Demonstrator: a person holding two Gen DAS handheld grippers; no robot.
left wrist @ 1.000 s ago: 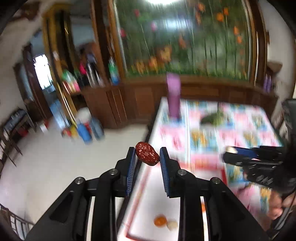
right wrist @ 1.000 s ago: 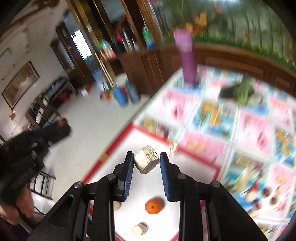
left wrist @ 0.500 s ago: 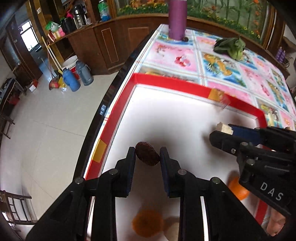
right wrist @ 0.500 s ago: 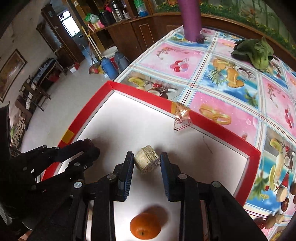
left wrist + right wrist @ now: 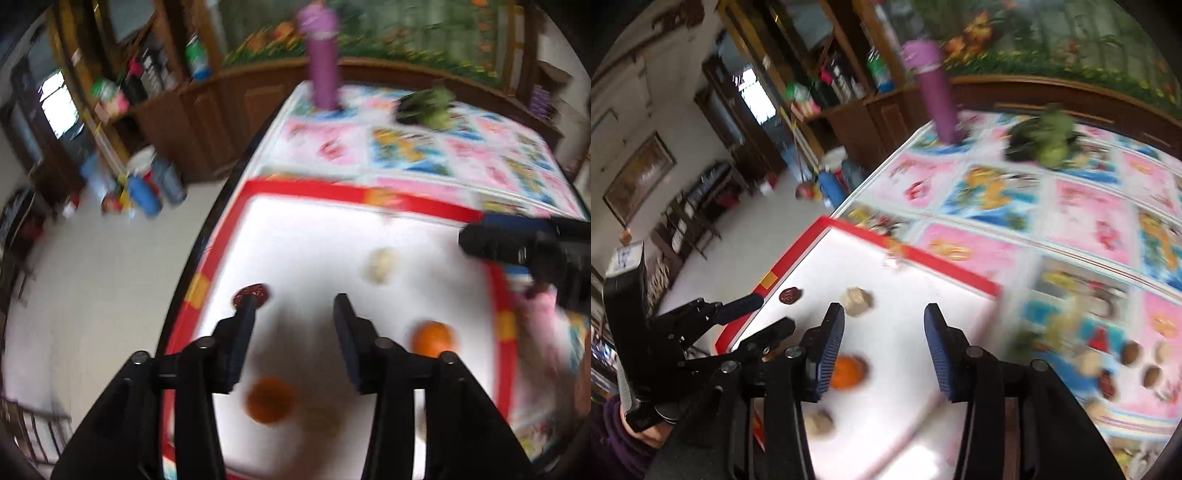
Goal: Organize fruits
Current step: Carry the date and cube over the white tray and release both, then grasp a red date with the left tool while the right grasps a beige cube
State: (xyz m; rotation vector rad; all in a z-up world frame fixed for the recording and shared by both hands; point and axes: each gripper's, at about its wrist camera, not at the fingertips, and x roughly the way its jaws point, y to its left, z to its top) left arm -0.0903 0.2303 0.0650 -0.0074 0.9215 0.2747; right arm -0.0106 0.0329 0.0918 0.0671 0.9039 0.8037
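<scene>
While both jaws opening with nothing between: left gripper (image 5: 293,308), right gripper (image 5: 884,317) released; red date (image 5: 790,294) near tray (image 5: 916,254) left edge, pale chunk (image 5: 857,296) beside; nuts (image 5: 1130,352) on tablecloth (image 5: 1086,221) left to sort

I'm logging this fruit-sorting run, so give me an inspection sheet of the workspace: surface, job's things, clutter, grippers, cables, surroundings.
Surface: white tray with red rim on a table under a patterned cloth.
Job's things: on the tray, a dark red date, a pale block, an orange and a beige lump; a second orange shows in the left view. More small pieces lie on the cloth.
Clutter: purple bottle, leafy greens.
Grippers: left gripper and right gripper both opening, nothing between the jaws.
Cables: nothing seen.
Surroundings: wooden cabinets, tiled floor with blue containers; picture blurred.
</scene>
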